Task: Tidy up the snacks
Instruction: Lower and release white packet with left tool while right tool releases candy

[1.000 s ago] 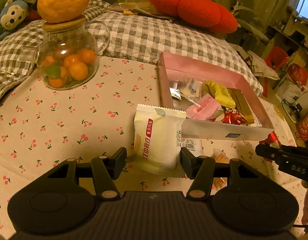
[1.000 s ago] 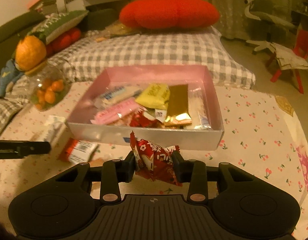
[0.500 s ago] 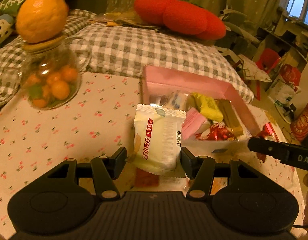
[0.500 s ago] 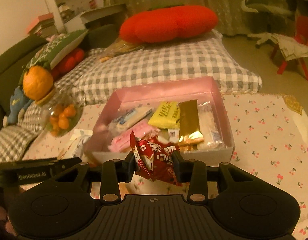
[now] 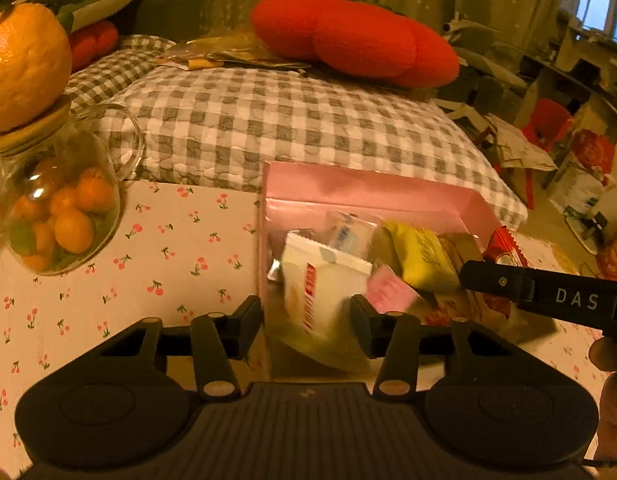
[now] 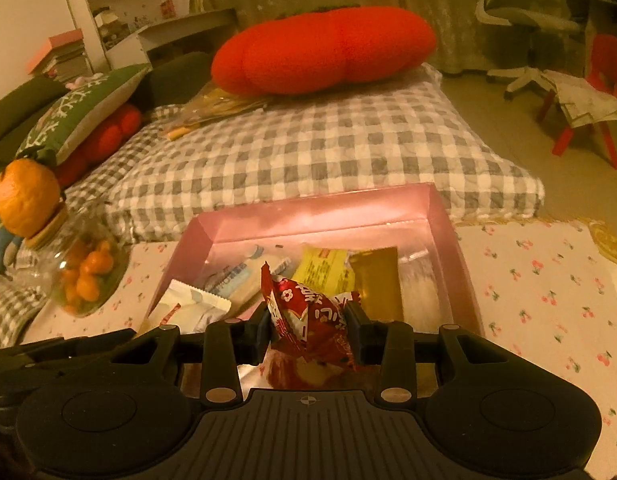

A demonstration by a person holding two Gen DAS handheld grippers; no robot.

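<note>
Both claws now over pink box [image 6: 448,216]; left claw [image 5: 306,322] closing, white packet [image 5: 324,280] between.

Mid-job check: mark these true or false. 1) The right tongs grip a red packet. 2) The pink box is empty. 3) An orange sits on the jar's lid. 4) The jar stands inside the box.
1) The right tongs grip a red packet. True.
2) The box is empty. False: it holds several packets, a yellow packet among them.
3) An orange sits on the lid of the jar. True.
4) The jar stands inside the box. False: it stands on the cloth, to the left of the box and outside it.
</note>
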